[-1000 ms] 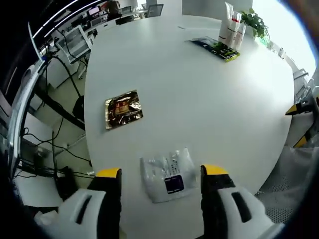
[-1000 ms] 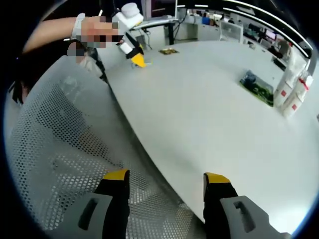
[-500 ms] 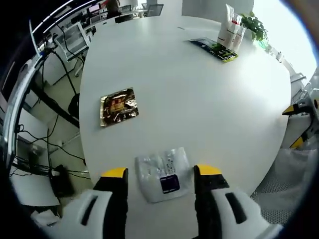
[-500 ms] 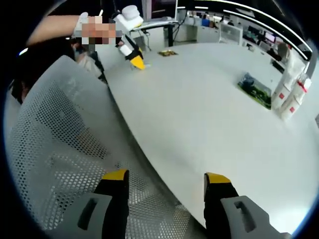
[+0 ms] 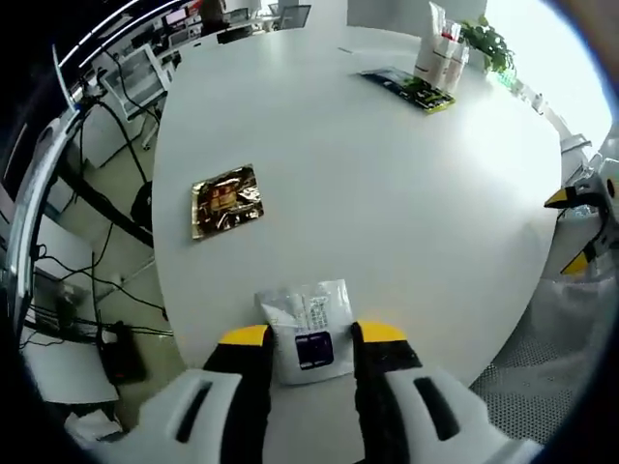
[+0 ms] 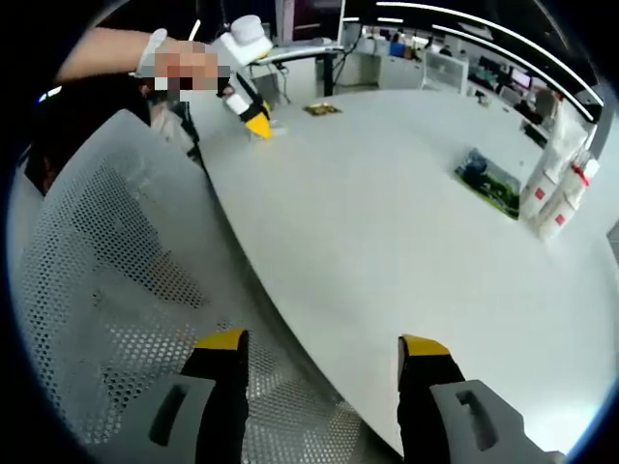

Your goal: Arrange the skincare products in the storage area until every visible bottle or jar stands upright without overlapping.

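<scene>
A white sachet with a dark label (image 5: 308,329) lies flat near the table's front edge. My left gripper (image 5: 311,334) straddles it, jaws narrowed close against its two sides but still apart. A gold foil sachet (image 5: 226,200) lies to the left on the white table (image 5: 387,193). A green flat packet (image 5: 406,89) and two upright white tubes (image 5: 437,56) stand at the far side. In the right gripper view my right gripper (image 6: 322,344) is open and holds nothing, hanging over the table's edge; the tubes (image 6: 556,188) and green packet (image 6: 486,179) are off to its right.
A white mesh chair back (image 6: 106,271) stands left of the right gripper. The left gripper (image 6: 253,114), held by a hand, shows at the table's far corner beside the gold sachet (image 6: 324,109). A potted plant (image 5: 488,41) is behind the tubes. Cables and desks lie beyond the table.
My left gripper's jaws have narrowed around the white sachet and moved forward over it. The right gripper has stayed open and hardly moved.
</scene>
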Available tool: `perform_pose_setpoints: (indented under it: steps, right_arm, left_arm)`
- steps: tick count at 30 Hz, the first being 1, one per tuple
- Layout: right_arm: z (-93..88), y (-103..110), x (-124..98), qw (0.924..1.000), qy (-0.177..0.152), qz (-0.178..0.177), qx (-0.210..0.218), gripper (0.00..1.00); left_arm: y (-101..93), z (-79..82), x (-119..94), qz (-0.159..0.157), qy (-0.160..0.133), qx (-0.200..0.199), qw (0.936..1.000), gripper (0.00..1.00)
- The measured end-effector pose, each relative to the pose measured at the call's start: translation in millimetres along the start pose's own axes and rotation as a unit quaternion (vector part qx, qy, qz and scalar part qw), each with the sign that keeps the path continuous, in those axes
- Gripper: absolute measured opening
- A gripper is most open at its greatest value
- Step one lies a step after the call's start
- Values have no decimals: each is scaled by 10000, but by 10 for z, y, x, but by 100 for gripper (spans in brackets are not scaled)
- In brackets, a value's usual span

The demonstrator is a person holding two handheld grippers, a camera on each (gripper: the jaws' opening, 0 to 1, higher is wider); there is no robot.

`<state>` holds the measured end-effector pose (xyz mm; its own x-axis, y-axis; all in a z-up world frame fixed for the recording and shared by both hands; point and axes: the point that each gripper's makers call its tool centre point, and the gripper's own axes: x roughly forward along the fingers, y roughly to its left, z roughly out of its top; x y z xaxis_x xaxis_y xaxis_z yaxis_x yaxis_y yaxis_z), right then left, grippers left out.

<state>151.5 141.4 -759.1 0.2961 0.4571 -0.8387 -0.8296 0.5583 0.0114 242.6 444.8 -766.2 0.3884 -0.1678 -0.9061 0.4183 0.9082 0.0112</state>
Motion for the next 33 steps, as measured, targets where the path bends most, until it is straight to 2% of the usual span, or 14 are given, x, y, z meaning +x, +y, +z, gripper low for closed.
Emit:
perform_pose_setpoints:
  steps: [5, 6, 8, 9, 15, 19, 21, 25, 26, 28, 30, 31, 32, 33]
  right_arm:
    - [7, -13, -4, 10000, -16, -32, -1, 62]
    - [4, -13, -6, 10000, -5, -34, -4, 62]
    - [5, -16, -6, 10000, -7, -40, -3, 62]
    - [8, -17, -7, 10000, -15, -43, 0, 62]
    - [4, -22, -4, 10000, -4, -45, -5, 62]
    - [2, -20, -1, 10000, -6, -36, 17, 62]
    - [4, -22, 0, 10000, -7, -44, 18, 62]
    - [23, -30, -5, 10000, -55, -59, 37, 62]
    - [33, -31, -11, 9999, -77, -61, 41, 62]
    - [46, -29, -13, 9999, -117, -52, 71, 62]
    - [76, -26, -26, 9997, -205, -41, 118, 63]
    - [104, -19, -37, 9995, -283, -20, 165, 63]
    - [137, -9, -47, 9991, -363, 11, 207, 64]
    - [158, -2, -53, 9989, -409, 27, 222, 64]
  left_arm:
    - [-13, -11, -10, -54, 25, 66, 10000, 27]
    - [-22, -16, -15, -67, 35, 79, 9999, 24]
    - [-43, -57, -26, -74, 151, 294, 9994, 5]
    - [-53, -56, -25, -88, 128, 334, 9993, 2]
    - [-64, -73, -36, -149, 191, 241, 9994, 0]
    - [-196, -66, -85, -295, 343, 213, 9987, 0]
    - [-330, 114, -164, -320, -8, 439, 9985, 0]
    - [-733, 287, -240, -532, -341, 726, 9954, 0]
    - [-965, 318, -267, -734, -454, 998, 9913, 0]
    - [-1208, 339, -302, -849, -628, 1312, 9857, 0]
    - [-1523, 316, -339, -1028, -831, 1852, 9738, 0]
    - [-1645, 289, -349, -956, -907, 2081, 9692, 0]
    - [-1820, 229, -362, -1139, -993, 2492, 9566, 0]
    - [-1875, 215, -375, -1130, -1093, 2627, 9520, 0]
